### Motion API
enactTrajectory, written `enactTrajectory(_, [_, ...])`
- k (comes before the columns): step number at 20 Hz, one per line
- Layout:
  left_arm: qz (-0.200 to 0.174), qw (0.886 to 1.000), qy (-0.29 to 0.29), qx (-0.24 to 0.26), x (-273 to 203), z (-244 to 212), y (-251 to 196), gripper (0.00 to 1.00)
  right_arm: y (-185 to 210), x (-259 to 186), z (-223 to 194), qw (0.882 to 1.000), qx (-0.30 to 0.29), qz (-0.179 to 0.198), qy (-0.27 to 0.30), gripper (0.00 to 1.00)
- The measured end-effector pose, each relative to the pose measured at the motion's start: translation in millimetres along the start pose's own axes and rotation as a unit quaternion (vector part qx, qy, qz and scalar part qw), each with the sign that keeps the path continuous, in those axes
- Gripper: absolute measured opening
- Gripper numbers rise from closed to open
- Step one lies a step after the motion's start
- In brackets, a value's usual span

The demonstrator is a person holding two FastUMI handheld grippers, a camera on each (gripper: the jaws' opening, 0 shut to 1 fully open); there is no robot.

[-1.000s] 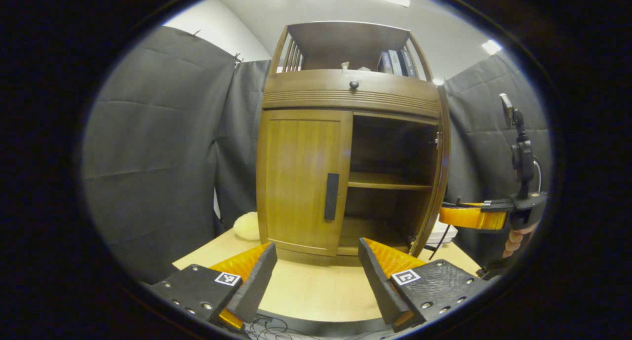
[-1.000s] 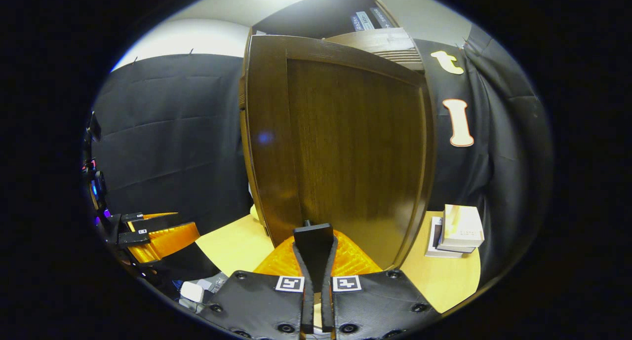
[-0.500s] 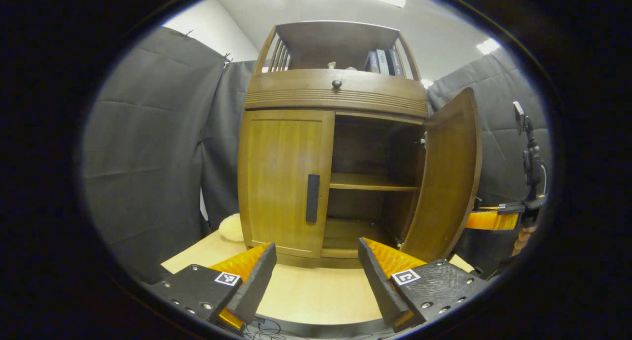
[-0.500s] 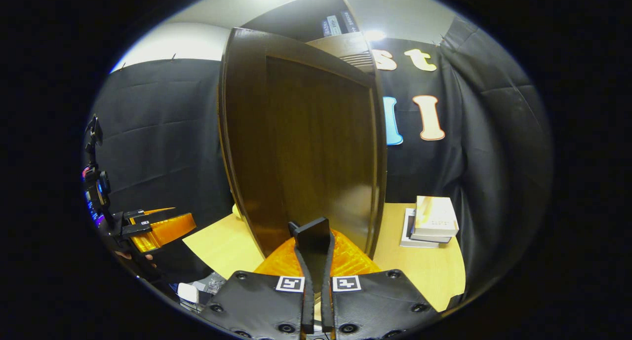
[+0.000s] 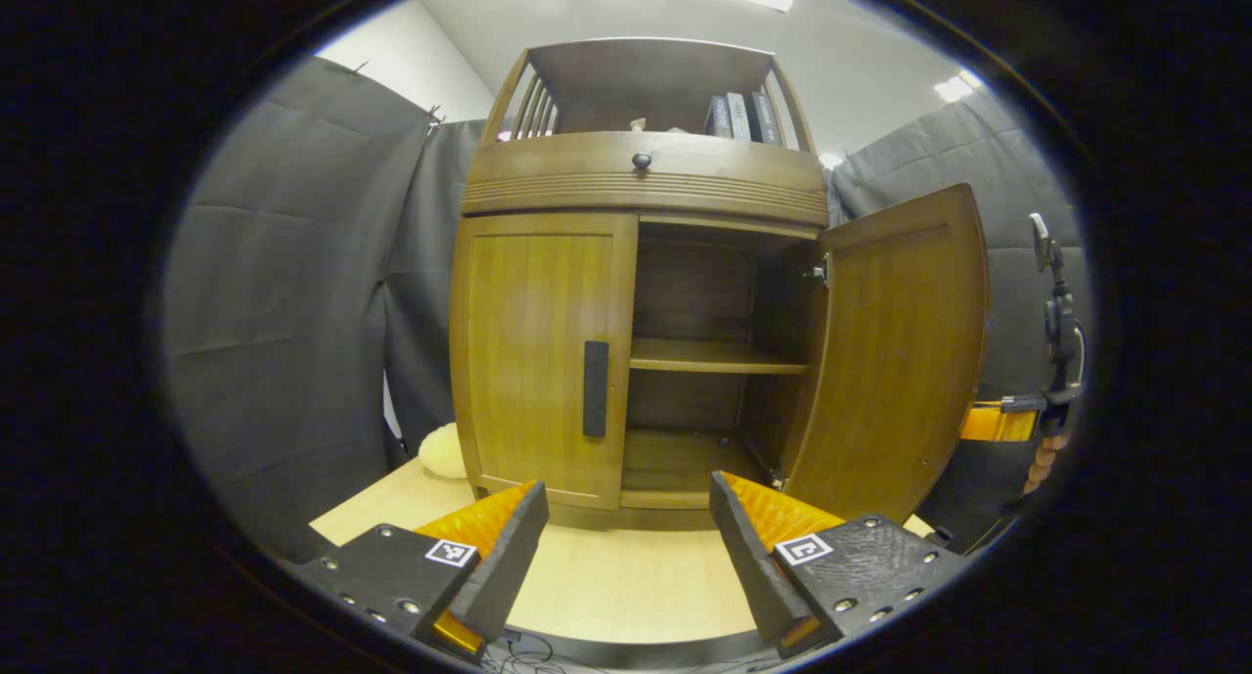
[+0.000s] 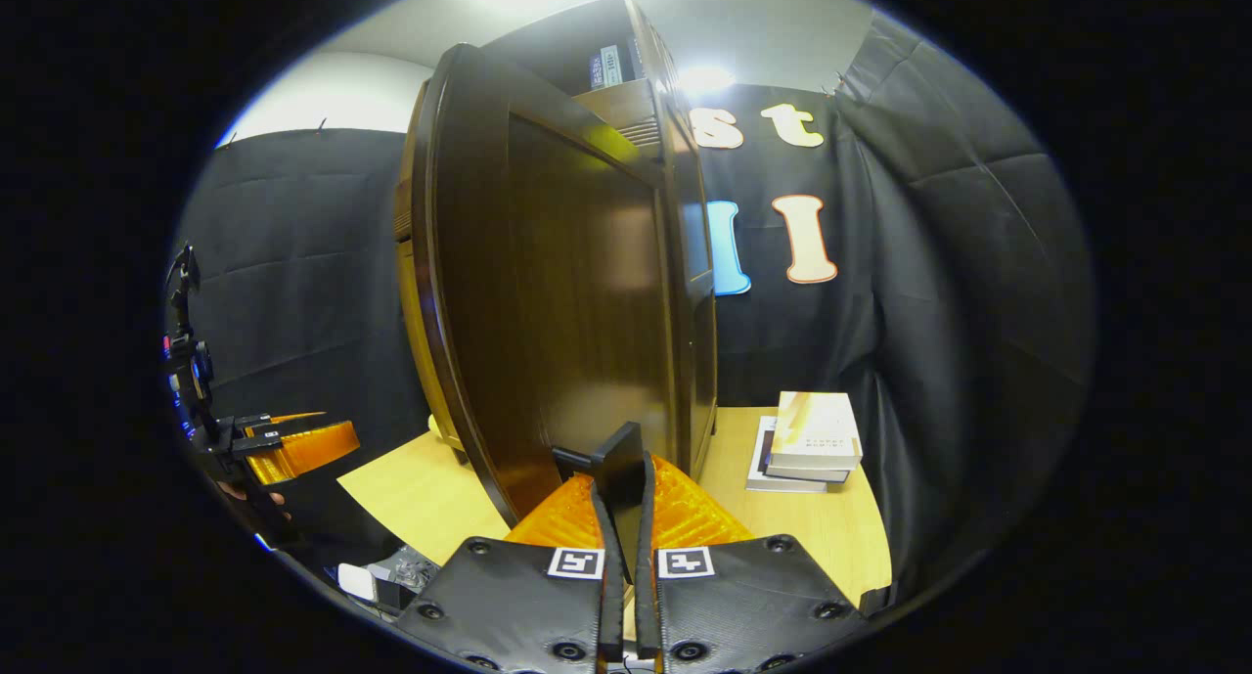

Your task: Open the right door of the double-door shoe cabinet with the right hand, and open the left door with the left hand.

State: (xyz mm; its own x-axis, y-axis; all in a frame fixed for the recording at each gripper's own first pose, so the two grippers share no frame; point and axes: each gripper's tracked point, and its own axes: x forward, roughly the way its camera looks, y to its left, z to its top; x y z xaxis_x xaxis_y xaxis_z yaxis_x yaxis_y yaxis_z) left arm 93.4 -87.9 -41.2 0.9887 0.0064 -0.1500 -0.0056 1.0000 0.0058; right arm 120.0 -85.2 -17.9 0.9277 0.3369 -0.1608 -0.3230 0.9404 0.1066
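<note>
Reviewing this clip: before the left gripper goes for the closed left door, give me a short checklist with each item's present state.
1. Wooden right door swung wide open: ok.
2. Right gripper clamped on the right door's dark handle: ok.
3. Wooden left door closed, awaiting the pull: ok.
4. Left door's dark vertical handle in plain sight, nothing in front of it: ok.
5. Left gripper open, wide enough for that handle: ok.
6. Left gripper at the handle: not ok; it sits apart, above the light wooden tabletop.
</note>
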Motion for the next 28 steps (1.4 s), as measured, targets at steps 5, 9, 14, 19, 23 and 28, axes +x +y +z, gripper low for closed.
enactTrajectory(5, [-0.009, 1.0, -0.001, 0.012, 1, 1, -3, 0.95, -12, 0, 1, 1.0, 0.018, -0.003, -0.004, 0.06])
enactTrajectory(9, [-0.013, 1.0, -0.001, 0.011, 2, 1, -3, 0.95, -15, 1, 1, 1.0, 0.01, -0.017, -0.006, 0.06])
enactTrajectory(14, [-0.013, 1.0, 0.002, 0.017, 5, 1, -4, 0.94, -16, 1, 0, 0.999, 0.028, -0.029, -0.003, 0.02])
enactTrajectory(19, [-0.018, 1.0, 0.015, 0.004, 9, -4, -3, 0.95, -18, -1, -2, 0.998, 0.03, -0.052, 0.007, 0.02])
enactTrajectory(23, [-0.031, 0.999, 0.022, -0.008, 14, -8, -1, 0.95, -12, -9, -11, 0.996, 0.066, -0.06, 0.027, 0.11])
enactTrajectory(28, [-0.07, 0.997, 0.028, -0.003, 27, -6, -1, 0.95, -17, -45, -38, 0.984, 0.104, -0.13, 0.059, 0.6])
